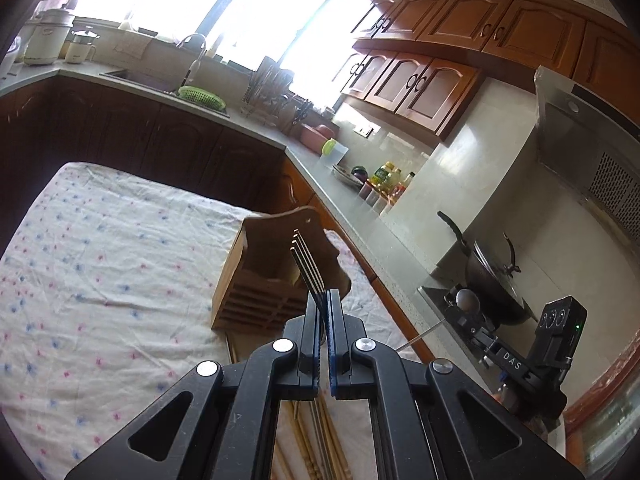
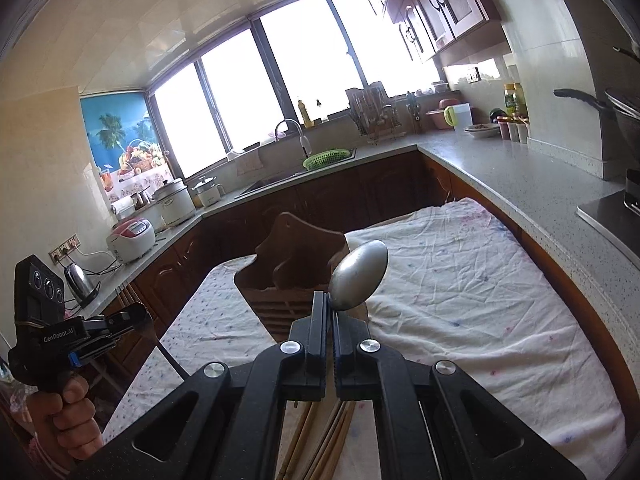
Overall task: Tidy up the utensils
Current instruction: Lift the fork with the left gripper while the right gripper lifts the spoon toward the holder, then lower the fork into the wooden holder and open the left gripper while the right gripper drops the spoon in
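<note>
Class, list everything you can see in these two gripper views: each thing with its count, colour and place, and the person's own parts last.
Slotted wooden utensil holder: one, brown, on the cloth.
Metal fork: one, silver, clamped in the left gripper.
Metal spoon: one, silver, clamped in the right gripper.
Wooden chopsticks: several, tan, lying on the cloth beneath the grippers.
Floral cloth: one, white with pink and blue specks, covering the table.
Plastic colander: one, green, by the sink.
Left gripper: black, shut.
Right gripper: black, shut.
Left hand: one, around the gripper handle.
</note>
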`<action>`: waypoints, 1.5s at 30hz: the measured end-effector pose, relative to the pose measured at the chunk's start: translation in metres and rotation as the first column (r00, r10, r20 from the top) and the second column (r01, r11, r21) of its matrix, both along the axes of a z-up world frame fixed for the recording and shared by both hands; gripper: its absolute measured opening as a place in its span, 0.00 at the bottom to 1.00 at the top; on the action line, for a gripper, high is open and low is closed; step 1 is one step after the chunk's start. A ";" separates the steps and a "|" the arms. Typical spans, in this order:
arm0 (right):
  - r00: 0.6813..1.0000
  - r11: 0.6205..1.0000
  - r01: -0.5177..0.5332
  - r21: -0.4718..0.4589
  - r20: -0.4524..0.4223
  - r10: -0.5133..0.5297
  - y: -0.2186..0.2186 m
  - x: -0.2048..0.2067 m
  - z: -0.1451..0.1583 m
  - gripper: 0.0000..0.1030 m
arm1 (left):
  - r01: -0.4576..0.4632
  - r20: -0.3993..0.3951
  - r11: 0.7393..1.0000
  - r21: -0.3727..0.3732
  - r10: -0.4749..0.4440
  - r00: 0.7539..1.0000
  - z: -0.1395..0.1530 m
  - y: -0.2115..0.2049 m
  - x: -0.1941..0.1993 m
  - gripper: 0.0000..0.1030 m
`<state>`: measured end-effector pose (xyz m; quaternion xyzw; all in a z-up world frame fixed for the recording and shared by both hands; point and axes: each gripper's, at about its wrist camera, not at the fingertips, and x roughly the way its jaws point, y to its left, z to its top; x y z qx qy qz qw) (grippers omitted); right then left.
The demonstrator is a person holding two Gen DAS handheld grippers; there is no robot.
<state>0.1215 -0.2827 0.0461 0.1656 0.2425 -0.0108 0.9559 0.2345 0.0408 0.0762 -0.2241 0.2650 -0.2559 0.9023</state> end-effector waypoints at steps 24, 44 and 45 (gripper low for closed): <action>0.995 0.972 -0.052 -0.230 -0.091 0.031 0.009 0.147 -0.042 0.02 | -0.078 0.008 0.987 0.142 0.078 0.997 -0.070 -0.067 0.172 0.01; 0.993 0.987 -0.051 -0.150 -0.111 0.035 0.001 0.146 -0.048 0.15 | -0.114 0.012 0.986 0.121 0.113 0.994 -0.069 -0.049 0.153 0.36; 0.994 0.989 -0.046 -0.139 -0.105 0.031 -0.001 0.144 -0.047 0.24 | -0.124 0.016 0.985 0.121 0.123 0.992 -0.066 -0.046 0.149 0.48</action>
